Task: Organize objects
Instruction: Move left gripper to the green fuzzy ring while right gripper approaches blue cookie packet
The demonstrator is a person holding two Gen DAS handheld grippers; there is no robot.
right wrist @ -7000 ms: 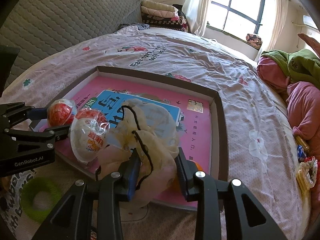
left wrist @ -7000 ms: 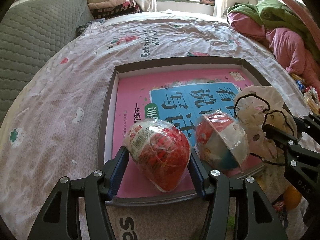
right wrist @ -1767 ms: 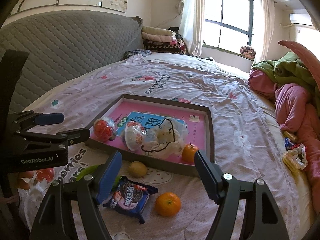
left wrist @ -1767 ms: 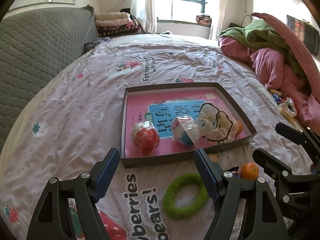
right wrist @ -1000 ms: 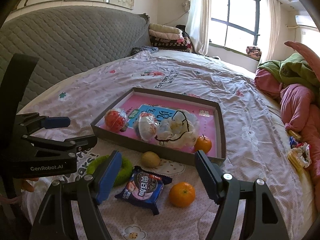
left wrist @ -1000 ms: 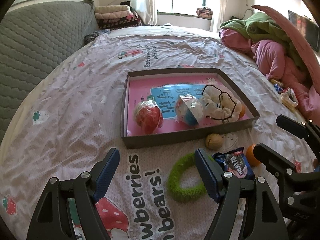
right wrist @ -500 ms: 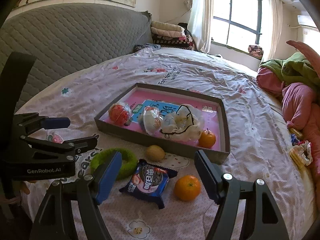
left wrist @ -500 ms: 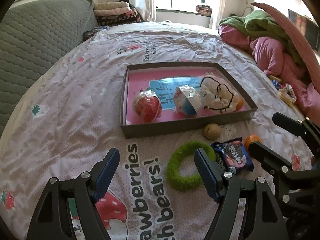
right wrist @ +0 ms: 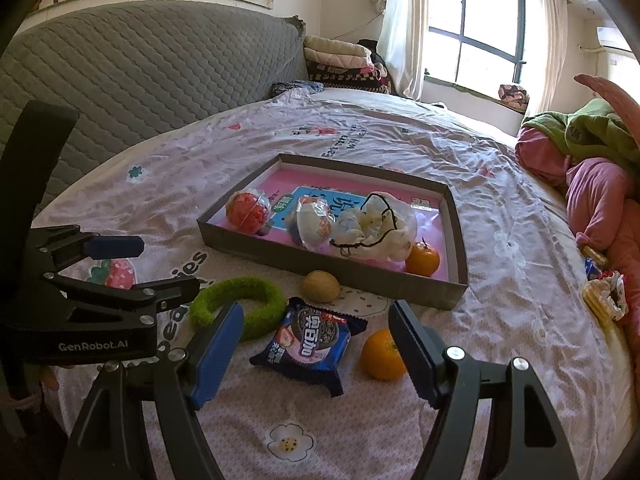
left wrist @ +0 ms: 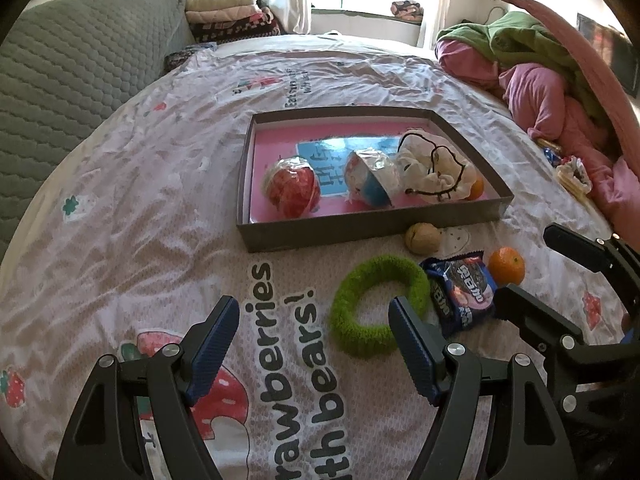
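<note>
A grey-walled box [left wrist: 360, 236] [right wrist: 328, 270] with a pink book cover as its floor lies on the bed. Inside it are a red wrapped ball [left wrist: 292, 188] [right wrist: 246, 210], a white-and-blue wrapped ball [left wrist: 370, 182] [right wrist: 314, 220], a white cloth bag with a black cord [left wrist: 434, 172] [right wrist: 374, 226] and an orange [right wrist: 422, 258]. In front of the box lie a green fuzzy ring [left wrist: 378, 304] [right wrist: 236, 304], a kiwi [left wrist: 422, 238] [right wrist: 320, 286], a blue cookie packet [left wrist: 460, 288] [right wrist: 308, 342] and a second orange [left wrist: 506, 266] [right wrist: 382, 354]. My left gripper [left wrist: 314, 324] and right gripper [right wrist: 316, 330] hover open and hold nothing.
The bedsheet [left wrist: 140, 200] is pale pink with printed lettering and strawberries. A grey quilted headboard [right wrist: 140, 68] rises at the left. Pink and green bedding [left wrist: 540, 72] is piled at the right, with small snack wrappers [right wrist: 604, 288] beside it. Folded blankets [right wrist: 340, 60] sit by the window.
Both grippers have drawn a little further back from the box, so the ring, packet, kiwi and loose orange show more fully. Nothing on the bed has moved.
</note>
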